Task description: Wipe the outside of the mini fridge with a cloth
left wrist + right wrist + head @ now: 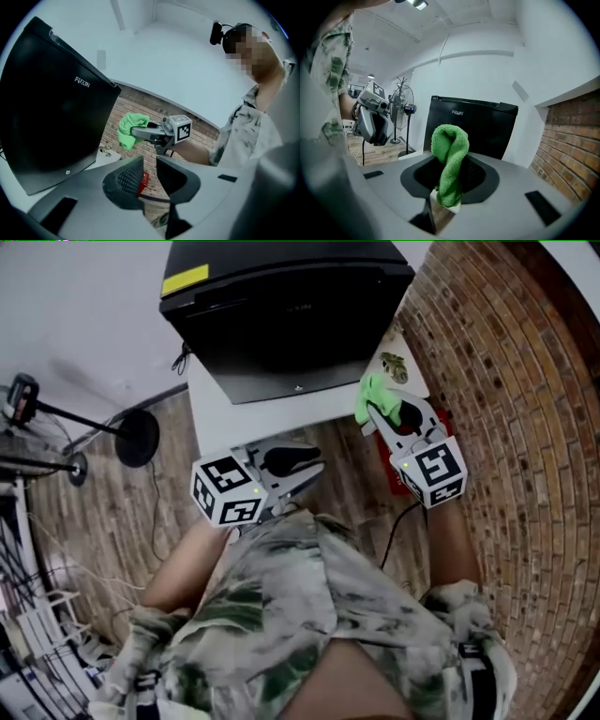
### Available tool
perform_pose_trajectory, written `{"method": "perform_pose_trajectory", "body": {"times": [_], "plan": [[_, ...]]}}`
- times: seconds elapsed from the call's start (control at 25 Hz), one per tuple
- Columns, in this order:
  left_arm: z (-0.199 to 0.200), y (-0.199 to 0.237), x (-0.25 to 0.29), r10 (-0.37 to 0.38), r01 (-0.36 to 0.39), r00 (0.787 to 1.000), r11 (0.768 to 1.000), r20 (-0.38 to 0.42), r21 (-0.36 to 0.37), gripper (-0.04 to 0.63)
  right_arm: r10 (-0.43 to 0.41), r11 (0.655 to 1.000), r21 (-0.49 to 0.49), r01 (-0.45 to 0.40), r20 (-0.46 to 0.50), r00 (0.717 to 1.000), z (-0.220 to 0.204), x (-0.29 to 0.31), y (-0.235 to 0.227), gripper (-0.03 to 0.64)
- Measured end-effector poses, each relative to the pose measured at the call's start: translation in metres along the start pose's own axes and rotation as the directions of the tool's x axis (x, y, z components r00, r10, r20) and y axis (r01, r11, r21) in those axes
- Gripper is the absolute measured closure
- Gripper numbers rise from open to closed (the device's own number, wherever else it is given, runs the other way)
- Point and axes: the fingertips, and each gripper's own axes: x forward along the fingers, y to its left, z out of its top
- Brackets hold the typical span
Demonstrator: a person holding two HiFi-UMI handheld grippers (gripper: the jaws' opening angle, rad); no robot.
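"Gripping what, the right gripper point(449, 182)?"

"Clenched on the green cloth point(450, 150), fold upward, facing the black mini fridge point(281, 315) on its white stand point(217, 416), not touching; evidently readied for wiping. Left gripper point(149, 171): empty, jaws slightly apart, held low, clear."

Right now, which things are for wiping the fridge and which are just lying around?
For the job: green cloth, right gripper pinching it, black mini fridge, left gripper, open and empty.
Just lying about: standing fan, red thing on the floor, small patterned thing beside the fridge.
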Motion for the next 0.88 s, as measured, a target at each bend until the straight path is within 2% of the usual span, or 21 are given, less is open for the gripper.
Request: {"method": "perform_pose_trajectory", "body": {"times": [0.16,0.32,0.44,0.56,0.88], "plan": [[-0.014,-0.011,-0.012,0.037,-0.037,0.998,0.999,-0.056,0.012,0.505,0.020,1.000,0.018,-0.020,0.032,0.999,0.000,0.002,0.021,0.501],[-0.019,-0.003,-0.031,0.083,-0.084,0.996,0.996,-0.031,-0.010,0.505,0.038,0.998,0.040,-0.040,0.040,0.998,-0.002,0.024,0.044,0.502],[-0.029,-0.002,-0.056,0.066,-0.066,0.997,0.998,-0.028,-0.011,0.505,0.040,0.998,0.055,-0.042,0.028,0.999,0.000,0.038,0.069,0.501],[-0.034,0.008,-0.094,0.049,-0.049,0.999,0.999,-0.008,0.003,0.505,0.027,0.999,0.029,-0.027,0.020,0.999,0.019,0.059,0.094,0.500],[-0.044,0.056,-0.229,-0.014,0.014,1.000,0.997,-0.006,0.077,0.505,-0.102,0.995,0.022,0.102,-0.010,0.995,0.086,0.146,0.172,0.500]]}}
